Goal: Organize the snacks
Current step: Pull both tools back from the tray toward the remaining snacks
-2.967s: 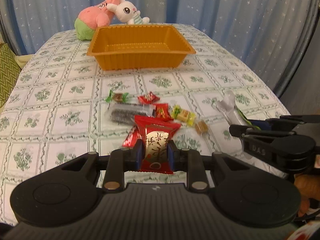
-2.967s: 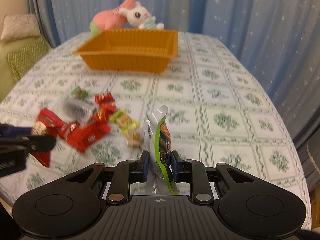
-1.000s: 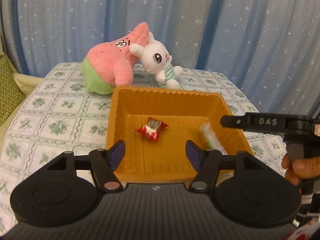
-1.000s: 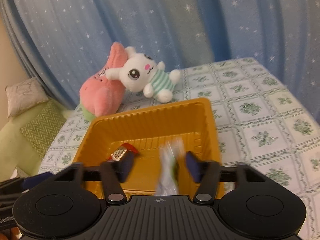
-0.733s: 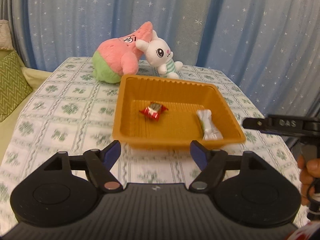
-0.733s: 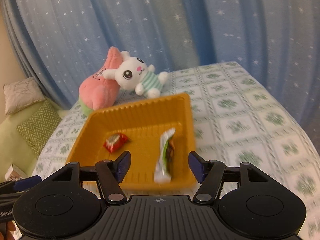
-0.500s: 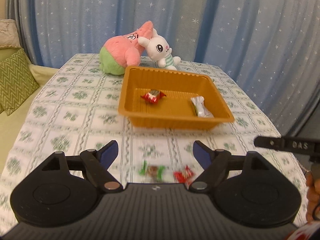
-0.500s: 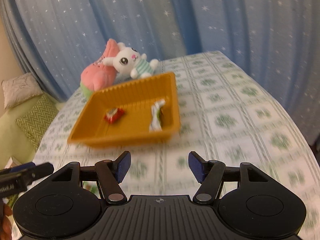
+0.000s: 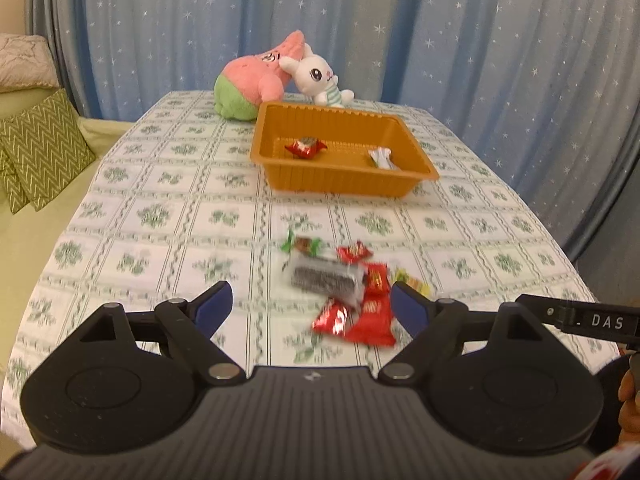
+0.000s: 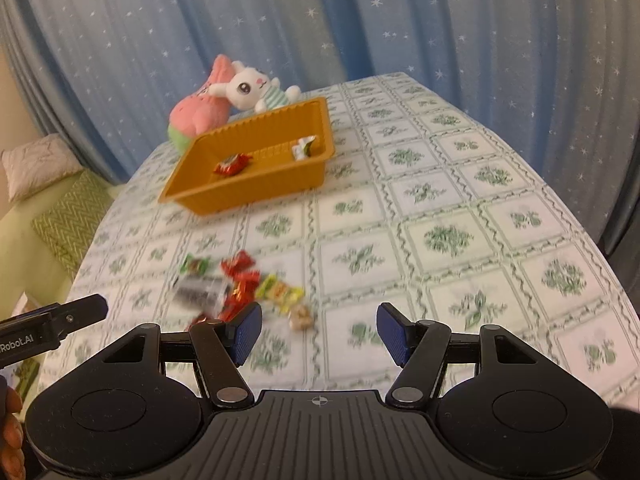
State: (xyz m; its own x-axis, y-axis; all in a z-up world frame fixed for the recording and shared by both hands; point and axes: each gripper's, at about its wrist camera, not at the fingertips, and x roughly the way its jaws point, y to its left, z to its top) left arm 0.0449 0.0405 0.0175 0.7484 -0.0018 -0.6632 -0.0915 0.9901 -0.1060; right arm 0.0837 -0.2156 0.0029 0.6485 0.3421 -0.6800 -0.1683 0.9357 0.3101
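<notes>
An orange tray (image 9: 280, 178) (image 10: 256, 196) stands at the far middle of the table. It holds a red snack packet (image 9: 306, 147) (image 10: 232, 165) and a white-green packet (image 9: 382, 159) (image 10: 304, 146). A pile of loose snacks (image 9: 340, 284) (image 10: 236, 288) lies on the near tablecloth: red packets, a dark clear-wrapped bar, green and yellow candies. My left gripper (image 9: 310, 308) is open and empty above the pile. My right gripper (image 10: 320, 334) is open and empty, just right of the pile.
Pink and white plush toys (image 9: 276, 76) (image 10: 224, 98) lie behind the tray. A sofa with green cushions (image 9: 40, 152) stands left of the table. Blue star curtains hang behind. The table edge curves away on the right (image 10: 592, 240).
Both grippers let their packets go into the tray, opened, and pulled back from the tray to the near pile of snacks.
</notes>
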